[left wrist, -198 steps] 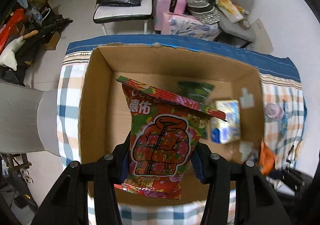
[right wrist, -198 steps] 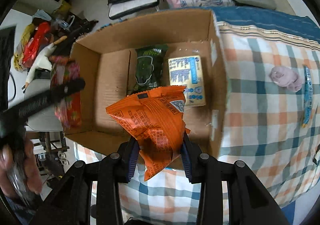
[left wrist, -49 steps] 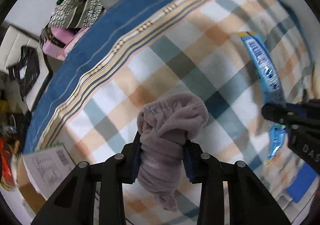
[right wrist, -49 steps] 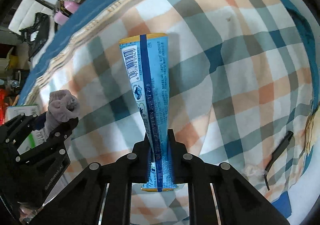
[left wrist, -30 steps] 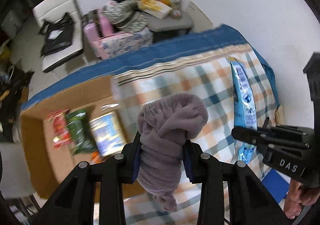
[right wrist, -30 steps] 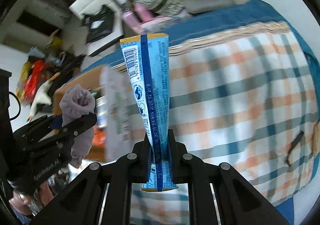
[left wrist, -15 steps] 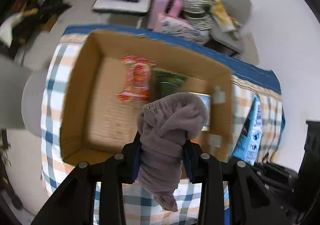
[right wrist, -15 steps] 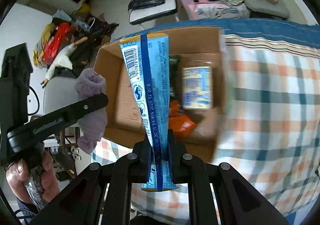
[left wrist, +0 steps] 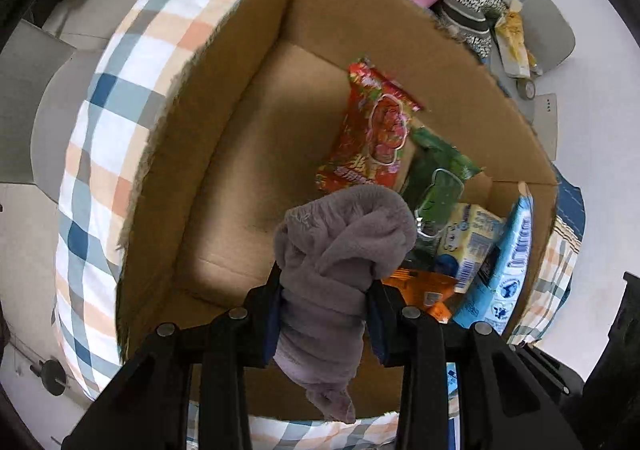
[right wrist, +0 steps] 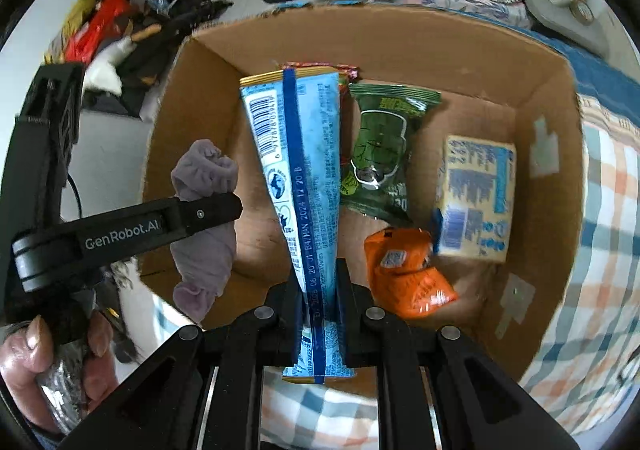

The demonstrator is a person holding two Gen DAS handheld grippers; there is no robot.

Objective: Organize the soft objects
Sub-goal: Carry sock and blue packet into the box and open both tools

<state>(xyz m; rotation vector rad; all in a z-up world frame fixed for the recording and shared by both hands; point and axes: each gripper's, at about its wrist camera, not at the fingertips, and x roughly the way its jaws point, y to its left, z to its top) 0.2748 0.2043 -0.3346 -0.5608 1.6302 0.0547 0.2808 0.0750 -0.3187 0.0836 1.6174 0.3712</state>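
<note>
A: What is the biggest thing ahead of the fingers?
B: One open cardboard box (right wrist: 400,46), resting on a checked cloth (left wrist: 108,122) and filling the view beyond both pairs of fingers.

A: What do the fingers hold?
B: The left gripper (left wrist: 323,314) is clenched on one rolled grey-purple fleece cloth (left wrist: 340,250); the roll bulges above the fingertips and its tail hangs below them, over the near wall of the box. The right gripper (right wrist: 322,298) is clamped on one long blue snack packet (right wrist: 298,178), held upright, its lower end pinched between the fingers and its top reaching out over the box floor.

A: How many things lie in the box?
B: Four. Beyond the right fingers and to their right: one green snack bag (right wrist: 380,150), one pale yellow and blue pack (right wrist: 476,198) furthest right, and one orange bag (right wrist: 408,282) nearest those fingertips. One red patterned snack bag (left wrist: 372,134) lies straight beyond the left fingers.

A: Any writing to be read?
B: "GenRobot.AI" on the side of the left gripper's finger (right wrist: 192,216) in the right wrist view. The blue packet carries a barcode and a printed date line including "2024"; the rest is too small to tell.
</note>
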